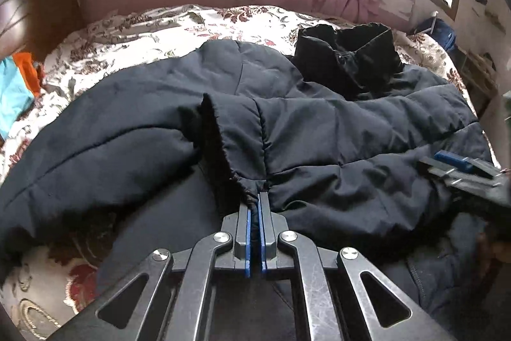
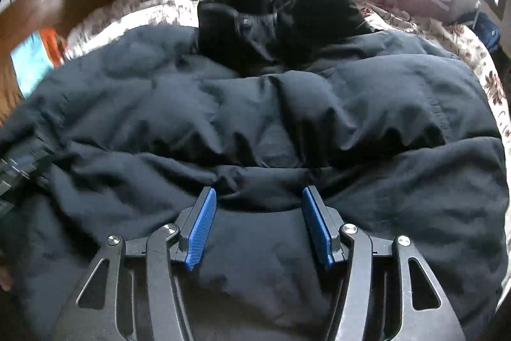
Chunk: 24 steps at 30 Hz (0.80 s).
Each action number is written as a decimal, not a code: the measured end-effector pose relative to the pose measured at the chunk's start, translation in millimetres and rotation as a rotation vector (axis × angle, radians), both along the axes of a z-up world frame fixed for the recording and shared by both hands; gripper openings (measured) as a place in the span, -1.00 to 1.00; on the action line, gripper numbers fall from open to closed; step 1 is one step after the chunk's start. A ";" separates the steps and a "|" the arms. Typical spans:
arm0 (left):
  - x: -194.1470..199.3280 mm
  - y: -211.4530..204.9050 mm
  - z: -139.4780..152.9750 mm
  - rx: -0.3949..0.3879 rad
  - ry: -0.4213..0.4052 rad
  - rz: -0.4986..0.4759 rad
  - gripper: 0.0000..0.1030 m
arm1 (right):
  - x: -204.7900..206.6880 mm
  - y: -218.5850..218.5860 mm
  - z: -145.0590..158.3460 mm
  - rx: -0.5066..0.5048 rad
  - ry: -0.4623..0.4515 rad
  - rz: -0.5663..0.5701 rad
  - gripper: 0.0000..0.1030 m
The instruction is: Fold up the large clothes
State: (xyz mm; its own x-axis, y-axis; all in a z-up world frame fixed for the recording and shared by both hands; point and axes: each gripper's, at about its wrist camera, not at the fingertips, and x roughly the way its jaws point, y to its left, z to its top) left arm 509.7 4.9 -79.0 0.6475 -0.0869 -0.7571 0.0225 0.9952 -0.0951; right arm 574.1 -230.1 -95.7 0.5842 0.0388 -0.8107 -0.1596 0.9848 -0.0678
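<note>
Left tongs (image 1: 255, 200) clamp the jacket (image 1: 319, 130) cuff; right tongs (image 2: 259, 197) gape.

A: Describe the left gripper (image 1: 254, 203).
B: Black metal linkage arms, scratched, silver round pivot screws, blue pad liners.
A: And the right gripper (image 2: 258, 197)?
B: Same black frame; ribbed blue pads (image 2: 199, 229).

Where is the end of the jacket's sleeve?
In the left wrist view, the sleeve cuff lies across the middle of the dark jacket, pinched at its edge by the left gripper.
</note>
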 end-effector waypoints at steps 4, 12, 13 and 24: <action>0.0 9.8 -3.8 -0.121 -0.004 -0.018 -0.83 | -5.9 15.0 -20.3 -0.109 -0.052 0.007 0.02; -47.6 54.2 1.5 -0.434 -0.063 0.038 -0.52 | -27.3 23.1 -20.2 -0.085 -0.103 0.033 0.28; -57.6 61.4 2.9 -0.463 -0.070 0.045 -0.47 | -28.3 22.5 -19.6 -0.079 -0.106 0.037 0.32; -163.9 206.3 -2.9 -0.670 -0.119 0.375 0.82 | -42.3 27.4 -10.7 -0.143 -0.158 0.037 0.55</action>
State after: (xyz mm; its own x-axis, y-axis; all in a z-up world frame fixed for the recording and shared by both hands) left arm 345.7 211.2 -82.0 0.7979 -0.2609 -0.5434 -0.2562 0.6693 -0.6974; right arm 531.9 -202.7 -106.4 0.7051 -0.0464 -0.7076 -0.1713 0.9572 -0.2334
